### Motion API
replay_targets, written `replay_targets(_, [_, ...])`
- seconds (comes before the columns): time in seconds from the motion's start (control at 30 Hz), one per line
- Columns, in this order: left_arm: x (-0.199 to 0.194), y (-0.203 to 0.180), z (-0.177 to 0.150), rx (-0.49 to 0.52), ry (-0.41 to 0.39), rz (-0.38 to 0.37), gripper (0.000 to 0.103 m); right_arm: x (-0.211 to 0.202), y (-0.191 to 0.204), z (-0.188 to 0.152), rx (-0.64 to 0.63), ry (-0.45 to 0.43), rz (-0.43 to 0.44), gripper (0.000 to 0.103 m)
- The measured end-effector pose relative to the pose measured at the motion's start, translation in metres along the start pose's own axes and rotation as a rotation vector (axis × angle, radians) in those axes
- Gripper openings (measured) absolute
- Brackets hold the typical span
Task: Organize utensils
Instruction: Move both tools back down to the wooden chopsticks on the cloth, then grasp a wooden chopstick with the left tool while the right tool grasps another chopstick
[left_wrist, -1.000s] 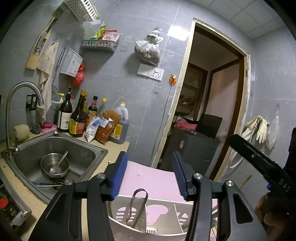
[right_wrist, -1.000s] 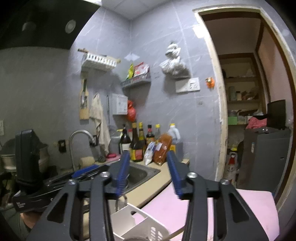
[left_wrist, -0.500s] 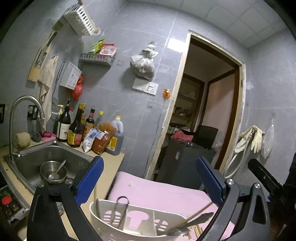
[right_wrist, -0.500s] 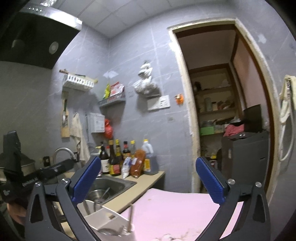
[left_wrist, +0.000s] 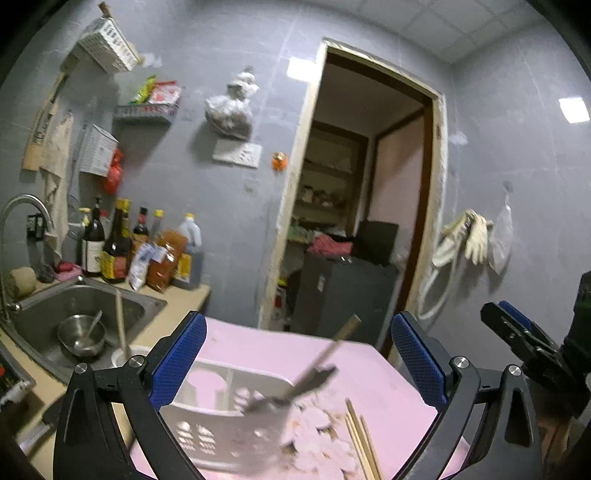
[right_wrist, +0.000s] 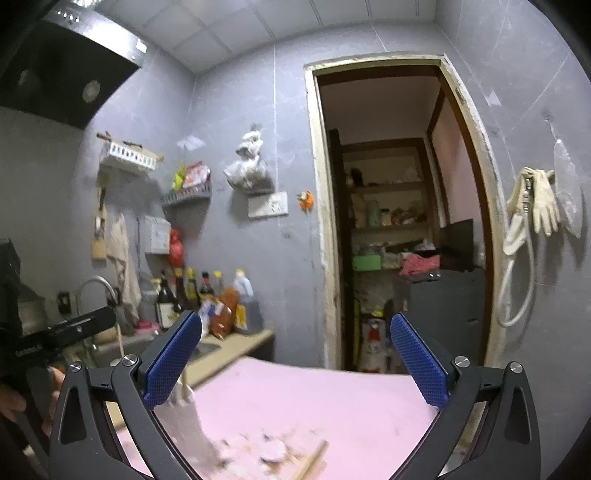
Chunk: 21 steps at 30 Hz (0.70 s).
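A white slotted utensil caddy (left_wrist: 218, 428) lies tipped over on the pink mat (left_wrist: 332, 362), blurred by motion. A metal utensil with a wooden handle (left_wrist: 314, 373) and wooden chopsticks (left_wrist: 360, 443) spill from it. My left gripper (left_wrist: 295, 365) is open and empty above the caddy. My right gripper (right_wrist: 295, 363) is open and empty; below it lie the blurred caddy (right_wrist: 188, 428), a wooden stick (right_wrist: 312, 461) and the mat (right_wrist: 332, 398). The right gripper also shows at the left wrist view's right edge (left_wrist: 517, 336).
A steel sink (left_wrist: 48, 310) with a bowl and spoon (left_wrist: 81, 332) lies left, under a tap (left_wrist: 22, 206). Sauce bottles (left_wrist: 122, 251) line the wall. A doorway (left_wrist: 362, 206) opens behind the mat. Gloves and a hose (left_wrist: 465, 240) hang right.
Both grippers went from narrow to wide open. The caddy, upright before, has tipped onto its side and its utensils have spilled onto the mat. Both cameras rose.
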<state>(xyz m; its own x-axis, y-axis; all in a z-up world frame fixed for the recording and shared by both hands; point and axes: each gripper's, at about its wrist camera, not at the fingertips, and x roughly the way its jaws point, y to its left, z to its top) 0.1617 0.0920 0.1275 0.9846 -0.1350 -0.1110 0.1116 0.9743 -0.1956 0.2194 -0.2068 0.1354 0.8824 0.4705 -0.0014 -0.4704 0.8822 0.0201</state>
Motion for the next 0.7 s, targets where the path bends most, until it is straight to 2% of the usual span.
replay_targets(0.37, [0.010, -0.041, -0.049, 0.064, 0.179, -0.068, 0.098, -0.003, -0.032, -0.054, -0.042, 0.251, -0.051, 0.103])
replay_targets(0.7, [0.049, -0.048, -0.098, 0.050, 0.467, -0.096, 0.098, 0.012, -0.049, -0.091, -0.007, 0.462, -0.034, 0.103])
